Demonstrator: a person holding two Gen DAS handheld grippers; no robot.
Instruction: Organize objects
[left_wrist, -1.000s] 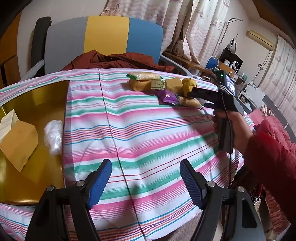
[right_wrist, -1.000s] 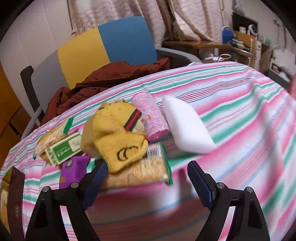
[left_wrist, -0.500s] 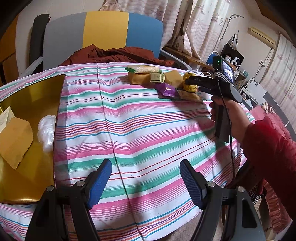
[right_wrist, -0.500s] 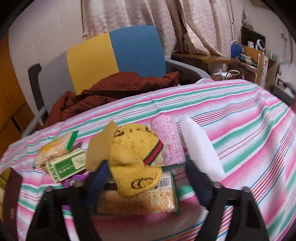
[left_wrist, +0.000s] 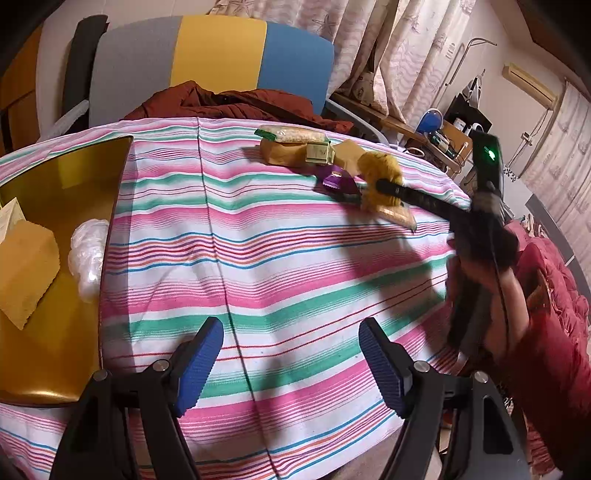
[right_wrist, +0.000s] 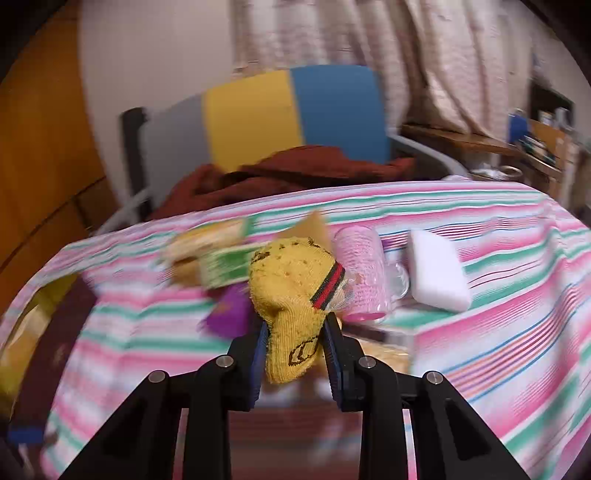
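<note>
My right gripper (right_wrist: 295, 343) is shut on a yellow sock (right_wrist: 291, 291) with a red and green band, and holds it just above the pile of objects on the striped tablecloth. In the left wrist view the sock (left_wrist: 380, 177) sits at the tip of the right gripper (left_wrist: 384, 184) near the far right of the table. My left gripper (left_wrist: 291, 350) is open and empty over the near part of the cloth. A gold tray (left_wrist: 70, 181) lies at the left with a tan sponge (left_wrist: 26, 273) and a white plastic wad (left_wrist: 88, 254) on it.
Left in the pile are a pink roll (right_wrist: 362, 273), a white block (right_wrist: 436, 273), a green box (right_wrist: 225, 266), a purple packet (right_wrist: 229, 310) and a cracker pack (left_wrist: 395, 216). A chair (left_wrist: 218, 62) with a brown jacket (left_wrist: 236, 105) stands behind the table.
My right gripper has shut on the yellow sock and lifted it off the pile. The left gripper has stayed open in about the same place.
</note>
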